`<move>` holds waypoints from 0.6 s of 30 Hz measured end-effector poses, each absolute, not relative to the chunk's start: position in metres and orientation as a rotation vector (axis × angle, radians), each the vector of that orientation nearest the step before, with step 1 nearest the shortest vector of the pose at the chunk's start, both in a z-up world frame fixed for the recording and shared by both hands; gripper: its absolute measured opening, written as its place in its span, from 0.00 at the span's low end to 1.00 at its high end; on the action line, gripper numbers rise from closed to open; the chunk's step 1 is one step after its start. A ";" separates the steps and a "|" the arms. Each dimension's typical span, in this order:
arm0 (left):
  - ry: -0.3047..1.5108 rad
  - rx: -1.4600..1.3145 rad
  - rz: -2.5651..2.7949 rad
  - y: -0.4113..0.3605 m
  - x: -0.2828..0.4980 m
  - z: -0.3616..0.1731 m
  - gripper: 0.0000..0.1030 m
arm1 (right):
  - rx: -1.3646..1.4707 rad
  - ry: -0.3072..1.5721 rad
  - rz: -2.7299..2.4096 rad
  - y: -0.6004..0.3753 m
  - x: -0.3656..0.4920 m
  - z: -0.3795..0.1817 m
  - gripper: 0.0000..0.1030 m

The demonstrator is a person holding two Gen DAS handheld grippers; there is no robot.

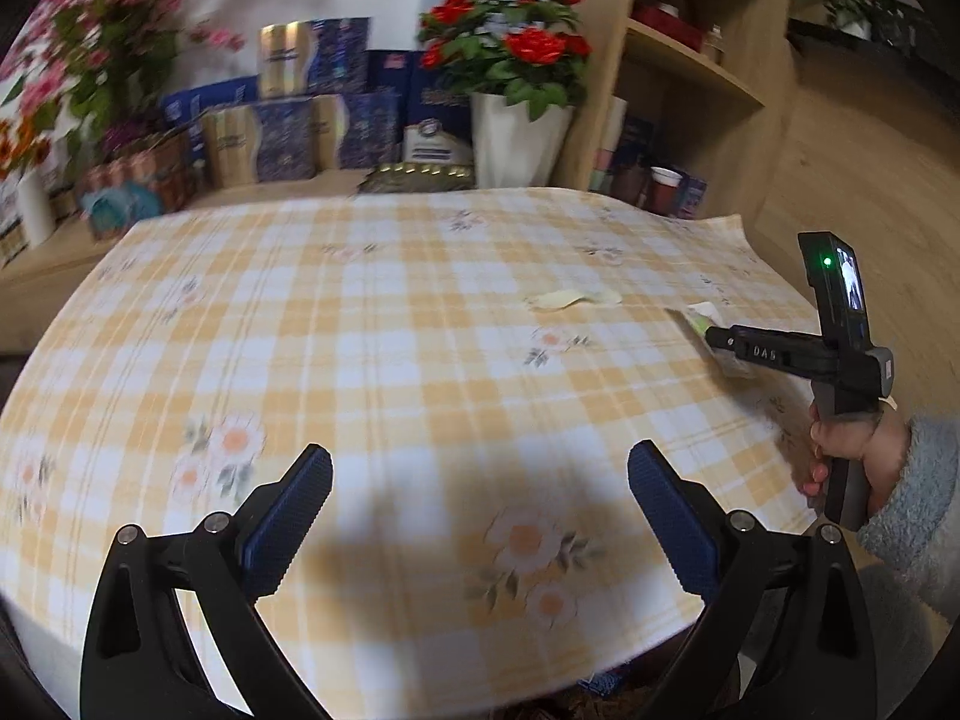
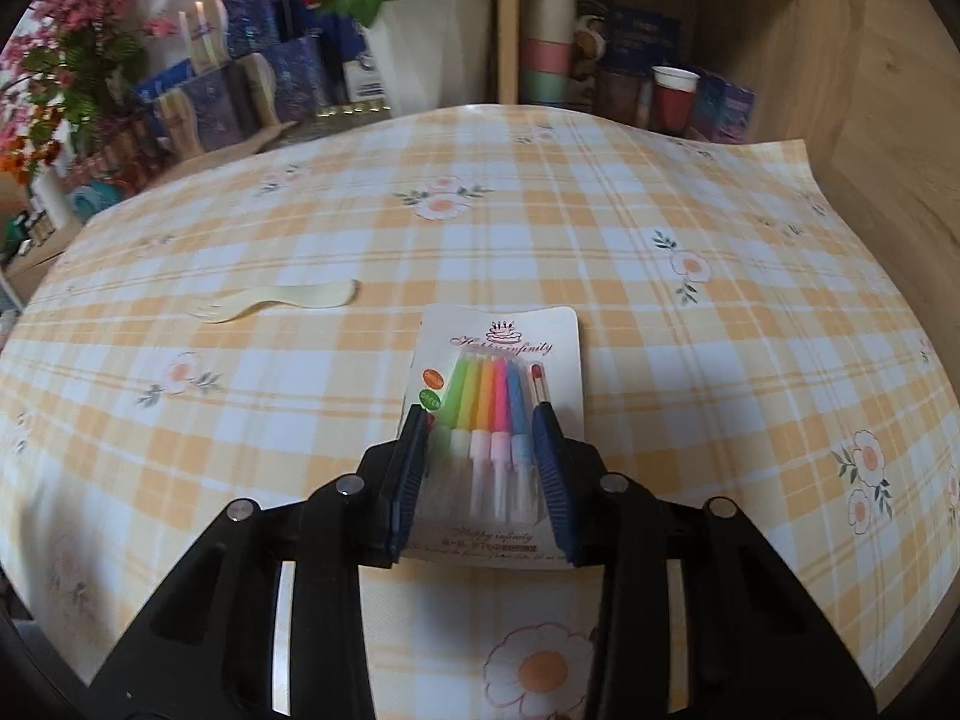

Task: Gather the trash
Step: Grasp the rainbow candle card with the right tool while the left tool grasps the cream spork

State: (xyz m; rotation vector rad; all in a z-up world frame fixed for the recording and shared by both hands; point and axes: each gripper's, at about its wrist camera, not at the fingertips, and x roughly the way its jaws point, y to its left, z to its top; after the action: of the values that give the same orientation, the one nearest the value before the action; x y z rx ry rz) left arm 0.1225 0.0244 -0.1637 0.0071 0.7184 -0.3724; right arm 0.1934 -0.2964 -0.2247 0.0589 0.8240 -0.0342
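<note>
A white card pack of coloured birthday candles [image 2: 498, 354] lies flat on the yellow checked tablecloth [image 2: 690, 360]. My right gripper [image 2: 483, 420] is down on it, and its blue pads [image 2: 549, 450] press against both sides of the candle blister. A pale plastic fork [image 2: 276, 303] lies on the cloth to the left of the pack. From the left wrist view the fork [image 1: 573, 299] is at the far right, with the right gripper [image 1: 714, 336] and the candle pack [image 1: 705, 315] just beyond it. My left gripper [image 1: 480, 480] hovers open over bare cloth, holding nothing.
A white pot of red roses [image 1: 516, 138] and blue and gold boxes [image 1: 282, 138] stand behind the table. A wooden shelf [image 2: 750, 30] holds stacked cups and a red cup [image 2: 675, 96]. The cloth's corner [image 2: 792, 150] juts out at the far right.
</note>
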 end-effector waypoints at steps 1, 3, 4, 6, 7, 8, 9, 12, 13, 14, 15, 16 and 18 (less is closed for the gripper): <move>0.717 0.019 -0.407 0.016 0.136 -0.158 0.85 | 0.066 0.818 -0.027 -0.298 0.192 -0.222 0.37; 0.722 0.032 -0.452 0.002 0.158 -0.151 0.84 | 0.095 0.807 -0.015 -0.303 0.189 -0.217 0.37; 0.720 0.034 -0.481 -0.006 0.172 -0.147 0.83 | 0.109 0.802 -0.011 -0.305 0.187 -0.215 0.37; 0.735 0.048 -0.539 -0.024 0.197 -0.145 0.77 | 0.127 0.790 -0.006 -0.310 0.184 -0.211 0.37; 0.741 0.072 -0.558 -0.036 0.212 -0.145 0.75 | 0.132 0.783 -0.005 -0.312 0.182 -0.209 0.37; 0.754 0.090 -0.577 -0.045 0.224 -0.147 0.74 | 0.136 0.778 -0.003 -0.314 0.180 -0.208 0.37; 0.773 0.119 -0.592 -0.058 0.239 -0.151 0.71 | 0.143 0.774 0.000 -0.316 0.178 -0.207 0.37; 0.848 0.216 -0.686 -0.095 0.273 -0.169 0.54 | 0.168 0.769 0.009 -0.325 0.170 -0.205 0.37; 0.863 0.292 -0.703 -0.109 0.283 -0.178 0.49 | 0.176 0.769 0.012 -0.328 0.168 -0.205 0.37; 0.864 0.344 -0.705 -0.117 0.288 -0.184 0.45 | 0.190 0.767 0.015 -0.332 0.165 -0.204 0.37; 0.861 0.396 -0.706 -0.125 0.293 -0.189 0.39 | 0.200 0.767 0.016 -0.335 0.162 -0.204 0.37; 0.862 0.424 -0.716 -0.131 0.298 -0.193 0.36 | 0.209 0.766 0.017 -0.339 0.159 -0.203 0.37; 0.875 0.451 -0.742 -0.139 0.310 -0.199 0.36 | 0.226 0.766 0.018 -0.346 0.154 -0.203 0.37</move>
State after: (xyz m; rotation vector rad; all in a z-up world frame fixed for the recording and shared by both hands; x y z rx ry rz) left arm 0.3097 -0.1392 -0.1994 0.4514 0.8747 -0.7417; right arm 0.1537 -0.3461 -0.2031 0.2264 0.7657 0.0176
